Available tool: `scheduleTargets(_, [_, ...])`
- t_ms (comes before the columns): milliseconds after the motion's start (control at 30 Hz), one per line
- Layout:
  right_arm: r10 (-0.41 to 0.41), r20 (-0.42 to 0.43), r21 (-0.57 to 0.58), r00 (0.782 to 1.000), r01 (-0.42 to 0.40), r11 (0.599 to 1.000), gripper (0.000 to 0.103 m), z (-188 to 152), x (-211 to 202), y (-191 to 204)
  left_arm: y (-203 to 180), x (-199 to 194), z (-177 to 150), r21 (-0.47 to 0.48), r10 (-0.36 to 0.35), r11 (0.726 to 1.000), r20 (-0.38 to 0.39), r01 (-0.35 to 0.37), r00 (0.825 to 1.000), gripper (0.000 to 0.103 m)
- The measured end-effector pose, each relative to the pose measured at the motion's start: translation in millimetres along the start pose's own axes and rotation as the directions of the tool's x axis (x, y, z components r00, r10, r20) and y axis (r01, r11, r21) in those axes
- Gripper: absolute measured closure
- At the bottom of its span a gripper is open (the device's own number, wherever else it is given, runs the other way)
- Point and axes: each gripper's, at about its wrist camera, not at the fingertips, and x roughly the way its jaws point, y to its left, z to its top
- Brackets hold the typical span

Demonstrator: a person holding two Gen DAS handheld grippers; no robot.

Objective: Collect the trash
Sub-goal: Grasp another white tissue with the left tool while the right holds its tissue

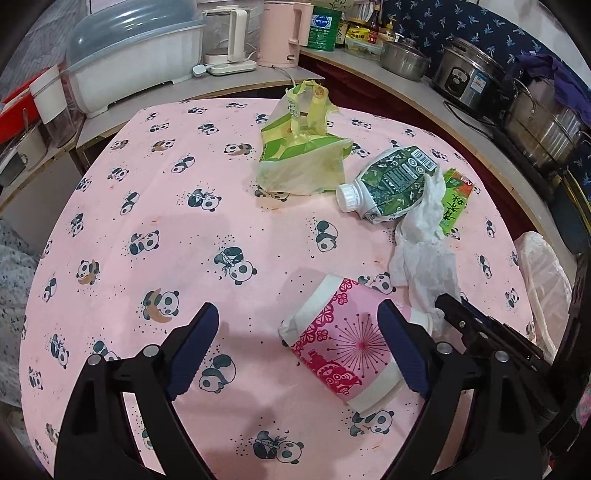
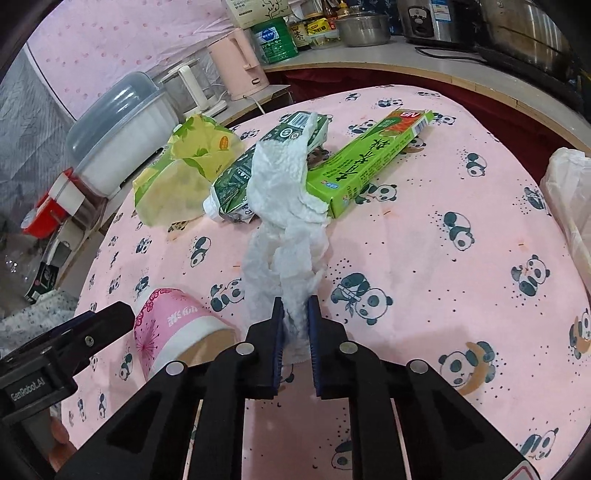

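A home kitchen: steel pots (image 1: 404, 59), rice cooker (image 1: 467, 75) and kettles (image 1: 284, 33) line the counter (image 1: 369, 64)

Both cameras sit on the grippers, looking steeply down and forward over the table (image 1: 155, 192) from close above. The left looks past the cup (image 1: 340, 339), the right past the tissue (image 2: 284, 206); both share these, the bottle (image 1: 391, 184) and the counter beyond.
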Motion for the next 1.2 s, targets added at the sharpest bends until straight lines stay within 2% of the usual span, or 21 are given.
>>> scheduleTargets(200, [0.005, 0.056, 0.054, 0.998, -0.008, 0.999, 0.093, -3.2, -35.4, -25.5, -16.9, -3.3, 3.9, 0.028, -0.019, 0.999, 0.008, 0.019, 1.0, 0.019])
scheduleTargets(533, [-0.063, 0.114, 0.151, 0.992, 0.045, 0.988, 0.093, -11.5, -81.4, -80.2, -74.3, -2.9, 10.1, 0.118, -0.081, 0.99, 0.012, 0.079, 0.997, 0.019])
scheduleTargets(667, [-0.08, 0.129, 0.178, 0.988, 0.056, 0.982, 0.093, -11.2, -88.5, -96.5, -99.4, 7.0, 17.1, 0.148, -0.094, 0.985, 0.016, 0.091, 0.995, 0.019])
scheduleTargets(900, [-0.082, 0.147, 0.184, 0.986, 0.054, 0.981, 0.093, -1.3, -86.1, -107.4, -120.0, 39.7, 31.4, 0.162, -0.074, 0.984, 0.007, 0.072, 0.997, 0.02])
scheduleTargets(1000, [-0.077, 0.149, 0.183, 0.986, 0.049, 0.982, 0.093, 3.2, -81.4, -108.3, -126.3, 54.5, 35.7, 0.172, -0.065, 0.983, -0.001, 0.065, 0.998, 0.023])
scheduleTargets(1200, [-0.072, 0.147, 0.182, 0.987, 0.044, 0.982, 0.093, 11.6, -70.9, -109.5, -137.8, 80.9, 36.3, 0.192, -0.061, 0.979, -0.045, 0.069, 0.997, 0.039])
